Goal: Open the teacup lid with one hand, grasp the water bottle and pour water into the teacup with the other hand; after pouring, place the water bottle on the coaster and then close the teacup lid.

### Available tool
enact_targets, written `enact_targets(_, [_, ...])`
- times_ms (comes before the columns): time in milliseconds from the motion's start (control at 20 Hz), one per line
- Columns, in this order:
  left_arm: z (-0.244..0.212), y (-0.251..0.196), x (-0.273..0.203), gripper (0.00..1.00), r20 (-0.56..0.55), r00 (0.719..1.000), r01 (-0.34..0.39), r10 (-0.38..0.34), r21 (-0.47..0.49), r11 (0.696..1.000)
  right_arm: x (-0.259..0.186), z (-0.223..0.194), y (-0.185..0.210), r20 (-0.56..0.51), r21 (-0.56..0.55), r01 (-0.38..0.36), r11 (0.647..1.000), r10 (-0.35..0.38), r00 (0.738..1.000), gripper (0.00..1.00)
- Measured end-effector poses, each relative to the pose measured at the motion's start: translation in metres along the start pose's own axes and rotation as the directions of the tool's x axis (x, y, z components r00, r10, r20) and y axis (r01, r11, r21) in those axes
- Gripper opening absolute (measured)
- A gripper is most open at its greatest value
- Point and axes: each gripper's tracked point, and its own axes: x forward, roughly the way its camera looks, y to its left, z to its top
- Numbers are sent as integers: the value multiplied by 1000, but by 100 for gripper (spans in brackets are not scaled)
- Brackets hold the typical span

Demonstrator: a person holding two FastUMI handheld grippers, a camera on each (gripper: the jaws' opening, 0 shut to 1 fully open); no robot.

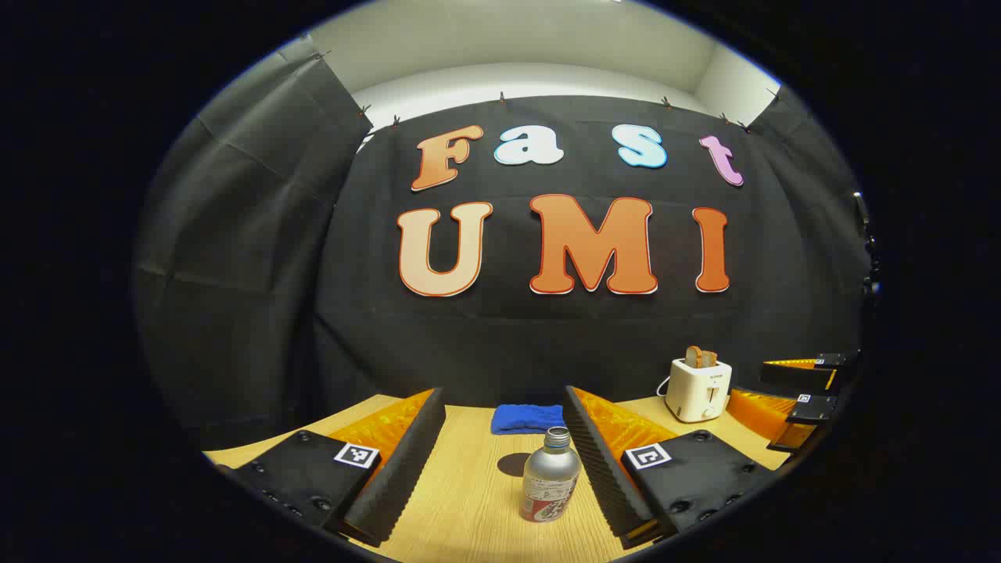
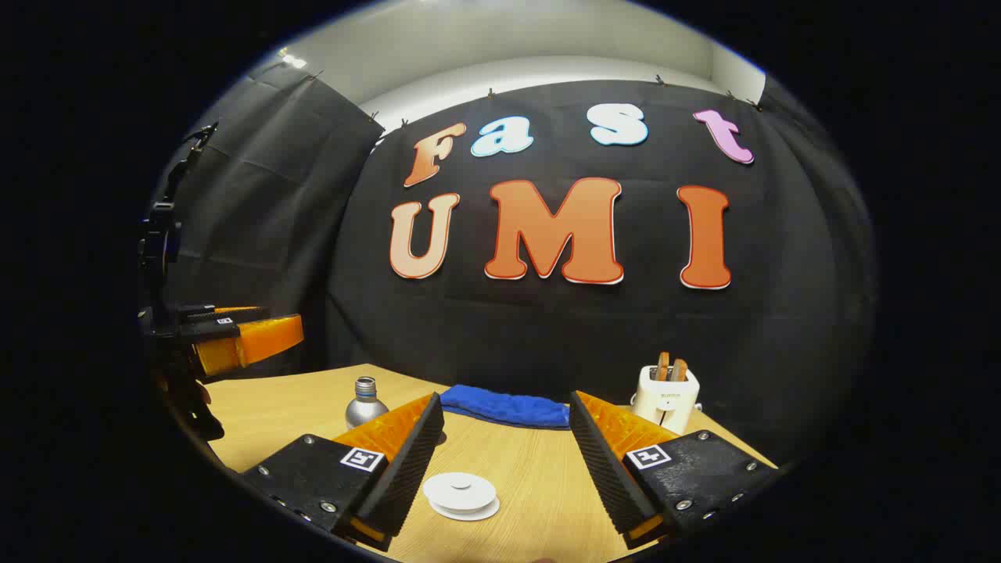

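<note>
Holding both sets of fingers spread and empty, you have your left gripper (image 1: pixel 504 461) lined up on the metal water bottle (image 1: pixel 550 485), which stands upright on the wooden surface (image 1: pixel 461 500) close to one finger, and your right gripper (image 2: pixel 507 461) over the white teacup lid (image 2: pixel 461 494). Close off-centre and that nearer finger could nudge the bottle over. The lid is low and flat, so your fingers may slide across it. A blue cloth (image 2: pixel 504 408) and toaster (image 2: pixel 665 397) sit well behind
</note>
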Motion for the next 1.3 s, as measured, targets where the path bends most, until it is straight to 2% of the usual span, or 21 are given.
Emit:
enact_targets(50, [-1, 0, 1, 99, -2, 1000, 0, 0, 1, 1000, 4, -5, 2, -16, -4, -4, 1000, 4, 1000, 96])
enact_targets(250, [-12, 3, 4, 98, -26, 1000, -6, 6, 4, 1000, 11, -17, 6, -50, -31, -8, 999, 6, 999, 97])
enact_targets(850, [-6, 0, 9, 100, 2, 1000, 6, -6, 29, 1000, 0, 8, -14, 20, 5, 20, 1000, -20, 1000, 97])
enact_targets(1050, [-13, -6, 8, 100, 0, 1000, 23, -23, 44, 999, 8, -15, 0, -27, -10, -12, 1000, 12, 1000, 96])
enact_targets(1200, [-18, -7, 6, 99, -12, 1000, 23, -23, 66, 998, 24, -40, 22, -88, -16, -64, 998, 63, 994, 96])
enact_targets(1250, [-20, -6, 5, 100, -16, 1000, 22, -21, 69, 997, 29, -47, 27, -106, -16, -73, 997, 71, 992, 91])
enact_targets(1300, [-22, -5, 4, 100, -19, 1000, 21, -19, 70, 997, 35, -56, 32, -123, -14, -83, 996, 81, 989, 90])
